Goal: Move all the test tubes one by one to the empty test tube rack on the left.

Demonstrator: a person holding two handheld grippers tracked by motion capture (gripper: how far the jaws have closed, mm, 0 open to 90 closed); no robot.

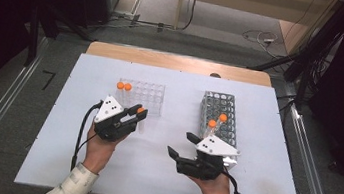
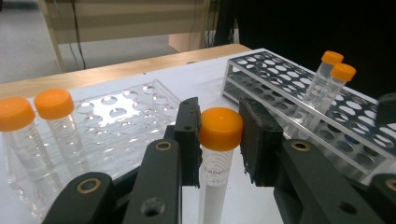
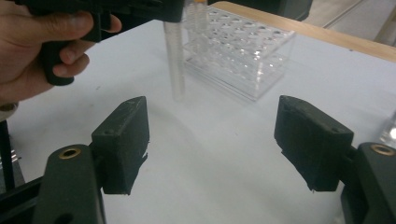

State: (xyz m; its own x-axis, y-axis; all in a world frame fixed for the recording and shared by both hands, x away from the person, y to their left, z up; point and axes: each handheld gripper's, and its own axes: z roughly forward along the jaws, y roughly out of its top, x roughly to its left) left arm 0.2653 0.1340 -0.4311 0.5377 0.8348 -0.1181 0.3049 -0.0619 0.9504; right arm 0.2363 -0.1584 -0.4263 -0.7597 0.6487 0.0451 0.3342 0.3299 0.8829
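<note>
Tubes are part-way moved: two orange-capped ones stand in the clear rack (image 1: 146, 96) toward the worktop's far edge, two remain in the metal rack (image 1: 221, 114). Your left gripper (image 2: 219, 135) has its jaws clamped on a third tube (image 2: 219, 154) at the cap, just beside the clear rack. Your right gripper (image 3: 212, 140) hangs with jaws wide apart, empty. The held tube's lower end is cut off in the left gripper view.

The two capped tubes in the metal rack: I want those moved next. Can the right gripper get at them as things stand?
Probably yes. The right gripper is open and empty, and the two tubes stand in the metal rack just beyond it, nothing between.
</note>
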